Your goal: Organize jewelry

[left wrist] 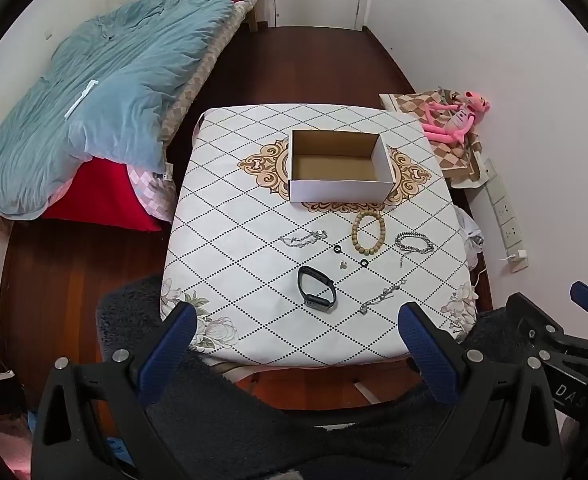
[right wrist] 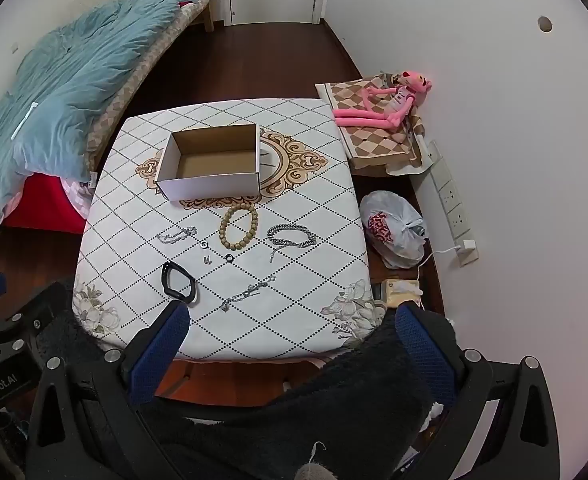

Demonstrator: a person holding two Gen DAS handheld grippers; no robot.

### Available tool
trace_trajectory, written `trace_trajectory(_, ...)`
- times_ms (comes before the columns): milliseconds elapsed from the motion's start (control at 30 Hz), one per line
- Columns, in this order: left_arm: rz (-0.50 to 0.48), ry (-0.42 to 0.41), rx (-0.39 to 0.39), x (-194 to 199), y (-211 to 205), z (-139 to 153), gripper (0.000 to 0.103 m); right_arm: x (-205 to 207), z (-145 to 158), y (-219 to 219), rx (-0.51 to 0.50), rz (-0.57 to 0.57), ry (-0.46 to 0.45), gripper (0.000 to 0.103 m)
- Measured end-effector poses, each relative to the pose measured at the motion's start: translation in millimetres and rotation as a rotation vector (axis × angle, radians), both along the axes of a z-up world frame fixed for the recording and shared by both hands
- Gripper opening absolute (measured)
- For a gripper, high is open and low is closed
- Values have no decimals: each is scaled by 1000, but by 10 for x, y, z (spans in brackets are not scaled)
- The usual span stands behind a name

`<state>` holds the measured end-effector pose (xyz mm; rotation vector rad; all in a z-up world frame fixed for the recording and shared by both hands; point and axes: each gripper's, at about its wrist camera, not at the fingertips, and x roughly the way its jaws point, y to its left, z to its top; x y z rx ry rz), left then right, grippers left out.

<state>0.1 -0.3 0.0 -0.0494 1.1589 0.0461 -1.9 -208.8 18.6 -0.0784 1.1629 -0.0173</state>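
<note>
Both grippers hung above the near edge of the table (left wrist: 254, 184), tilted steeply downward, and neither touched anything. The left gripper (left wrist: 298, 320) had its blue-padded fingers (left wrist: 170, 344) spread as wide as they go, with nothing between them but the tablecloth below. The right gripper (right wrist: 290, 320) stood equally wide and equally empty; part of it also showed at the right edge of the left wrist view.

The jewelry lay loose on the diamond-patterned cloth, in front of an open cardboard box (left wrist: 340, 168) that sat over the gold medallion at the table's centre. The box held nothing visible. Just in front of it lay a wooden bead bracelet (left wrist: 368, 234). To its right was a chunky silver chain bracelet (left wrist: 413, 243), and to its left a thinner silver chain (left wrist: 304, 237). Two small black rings (left wrist: 337, 249) lay near the beads, well apart from each other, with a tiny silver piece between them, perhaps a pair of earrings, too small to tell. Nearest the grippers sat a black wristband (left wrist: 317, 294) and, to its right, another fine silver chain (left wrist: 382, 295).

A pink plush toy (right wrist: 382, 108) rested on a checkered cushion beside the table.
</note>
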Motion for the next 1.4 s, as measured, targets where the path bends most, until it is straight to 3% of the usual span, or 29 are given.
trace_trajectory(733, -10, 15, -10, -27, -17, -29, 103, -9, 22, -27, -10, -10, -15, 103)
trace_trajectory(1400, -9, -23, -16, -51, -18, 68, 103, -33, 133, -18, -22, -14, -52, 103)
